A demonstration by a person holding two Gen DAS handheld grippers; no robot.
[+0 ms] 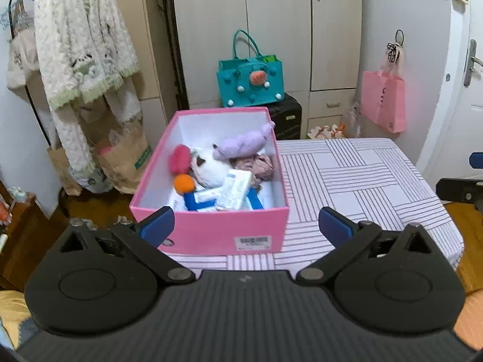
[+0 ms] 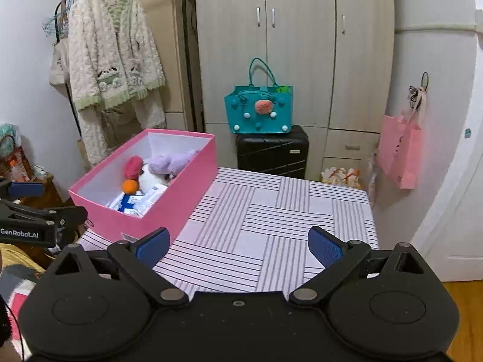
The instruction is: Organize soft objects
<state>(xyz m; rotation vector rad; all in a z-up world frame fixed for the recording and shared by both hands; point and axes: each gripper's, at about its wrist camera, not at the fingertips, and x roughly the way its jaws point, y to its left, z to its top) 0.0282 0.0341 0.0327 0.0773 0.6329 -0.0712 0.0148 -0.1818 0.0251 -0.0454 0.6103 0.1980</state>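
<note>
A pink box (image 1: pixel 211 229) (image 2: pixel 181 199) stands at the left of the striped table (image 1: pixel 356 181) (image 2: pixel 271 220). Inside it lie a purple plush (image 1: pixel 241 144) (image 2: pixel 169 161), a white plush (image 1: pixel 211 170), a red pom-pom (image 1: pixel 180 159) (image 2: pixel 132 166), an orange ball (image 1: pixel 184 183) (image 2: pixel 130 185), a pinkish cloth (image 1: pixel 256 164) and white-blue packets (image 1: pixel 232 193). My left gripper (image 1: pixel 246 226) hangs open just before the box's near wall, holding nothing. My right gripper (image 2: pixel 238 246) is open and empty over the table's front, right of the box.
Behind the table stand a wardrobe (image 2: pixel 295 45), a black suitcase (image 2: pixel 271 154) with a teal bag (image 2: pixel 259 108) on top, and a pink bag (image 2: pixel 400 154) on the wall. A clothes rack with a fluffy robe (image 1: pixel 84 54) is at the left. A door (image 1: pixel 465 90) is at the right.
</note>
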